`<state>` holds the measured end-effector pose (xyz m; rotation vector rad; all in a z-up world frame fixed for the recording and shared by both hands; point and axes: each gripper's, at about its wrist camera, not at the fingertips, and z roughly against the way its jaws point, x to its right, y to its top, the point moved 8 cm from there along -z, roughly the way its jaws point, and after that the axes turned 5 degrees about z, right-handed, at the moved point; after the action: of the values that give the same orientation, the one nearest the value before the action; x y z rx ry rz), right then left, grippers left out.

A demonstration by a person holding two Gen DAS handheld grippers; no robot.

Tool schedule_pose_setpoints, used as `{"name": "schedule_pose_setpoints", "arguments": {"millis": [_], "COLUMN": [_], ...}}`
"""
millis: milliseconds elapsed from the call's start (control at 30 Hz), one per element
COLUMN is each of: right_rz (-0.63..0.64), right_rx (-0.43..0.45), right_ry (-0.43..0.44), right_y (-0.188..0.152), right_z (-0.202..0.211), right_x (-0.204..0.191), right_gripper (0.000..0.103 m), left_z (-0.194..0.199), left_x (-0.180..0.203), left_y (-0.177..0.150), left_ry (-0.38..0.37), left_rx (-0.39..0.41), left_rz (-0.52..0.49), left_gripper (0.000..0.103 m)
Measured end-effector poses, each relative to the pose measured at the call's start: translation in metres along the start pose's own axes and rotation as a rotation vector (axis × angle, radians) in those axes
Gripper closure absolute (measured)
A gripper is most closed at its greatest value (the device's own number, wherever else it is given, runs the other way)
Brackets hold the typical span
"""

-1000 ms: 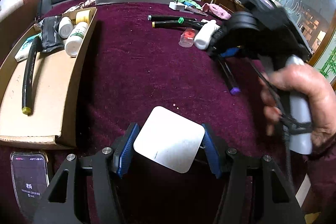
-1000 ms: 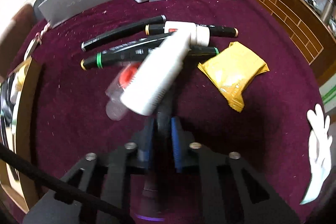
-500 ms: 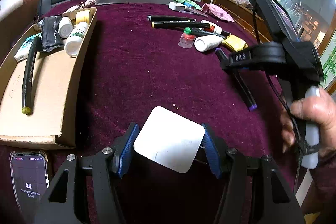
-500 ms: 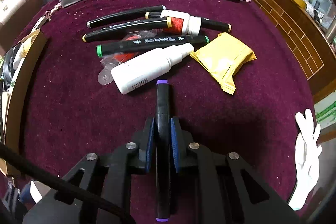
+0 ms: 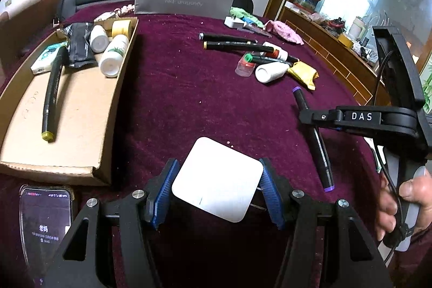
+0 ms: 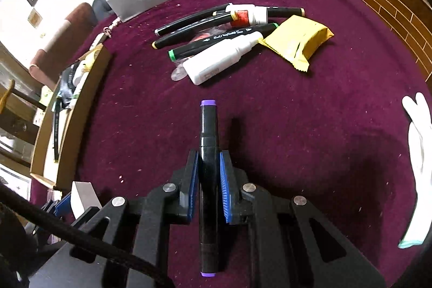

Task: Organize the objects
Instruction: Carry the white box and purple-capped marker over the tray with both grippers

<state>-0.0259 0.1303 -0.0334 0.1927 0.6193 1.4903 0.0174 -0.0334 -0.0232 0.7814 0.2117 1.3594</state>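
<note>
My left gripper [image 5: 217, 188] is shut on a flat white square box [image 5: 217, 178], held low over the maroon table. My right gripper [image 6: 208, 166] is shut on a black marker with purple ends [image 6: 208, 142]; it shows in the left wrist view [image 5: 314, 136] at the right, lifted above the cloth. A cardboard tray [image 5: 81, 109] at the left holds white bottles [image 5: 112, 56], a yellow tape roll, a black pouch and a black marker [image 5: 51, 93]. Loose markers [image 6: 205, 23], a white bottle [image 6: 221, 61] and a yellow packet [image 6: 294, 41] lie at the back.
A phone [image 5: 46, 223] lies at the front left beside the tray. A grey box [image 5: 183, 0], a white charger [image 5: 233, 22] and pink and green cloths stand at the table's far edge. A white glove [image 6: 417, 153] lies at the right.
My right gripper has lifted the purple-ended marker away from the pile and pulled back toward the near right. The white bottle has settled flat. My left gripper has held still with the white box.
</note>
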Motion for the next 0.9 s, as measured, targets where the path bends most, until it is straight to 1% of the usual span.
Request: {"name": "schedule_pose_setpoints", "arguments": {"millis": [133, 267, 400, 500, 600, 700, 800, 900], "right_rz": [-0.001, 0.010, 0.044, 0.087, 0.132, 0.178, 0.216, 0.249], "right_rx": [0.026, 0.051, 0.074, 0.090, 0.102, 0.100, 0.087, 0.054], "right_ry": [0.053, 0.138, 0.212, 0.265, 0.305, 0.346, 0.379, 0.406], "right_y": [-0.002, 0.002, 0.010, 0.018, 0.025, 0.034, 0.039, 0.041], "right_z": [0.008, 0.022, 0.035, 0.044, 0.050, 0.051, 0.048, 0.037], "right_x": [-0.012, -0.035, -0.065, -0.097, -0.128, -0.161, -0.191, -0.220], "right_gripper": [0.090, 0.090, 0.090, 0.090, 0.090, 0.090, 0.090, 0.090], "left_z": [0.015, 0.036, 0.062, 0.084, 0.104, 0.118, 0.122, 0.115], "left_x": [0.005, 0.000, -0.024, -0.053, -0.085, -0.116, -0.145, -0.171], "left_y": [0.004, 0.014, 0.031, 0.048, 0.066, 0.078, 0.087, 0.094], "left_ry": [-0.015, -0.036, -0.039, -0.025, 0.009, 0.060, 0.107, 0.151], "left_rx": [0.035, 0.076, 0.137, 0.195, 0.249, 0.289, 0.305, 0.298], "left_rz": [-0.009, 0.007, 0.058, 0.108, 0.145, 0.171, 0.192, 0.205], "left_gripper": [0.049, 0.049, 0.049, 0.049, 0.049, 0.049, 0.049, 0.049]}}
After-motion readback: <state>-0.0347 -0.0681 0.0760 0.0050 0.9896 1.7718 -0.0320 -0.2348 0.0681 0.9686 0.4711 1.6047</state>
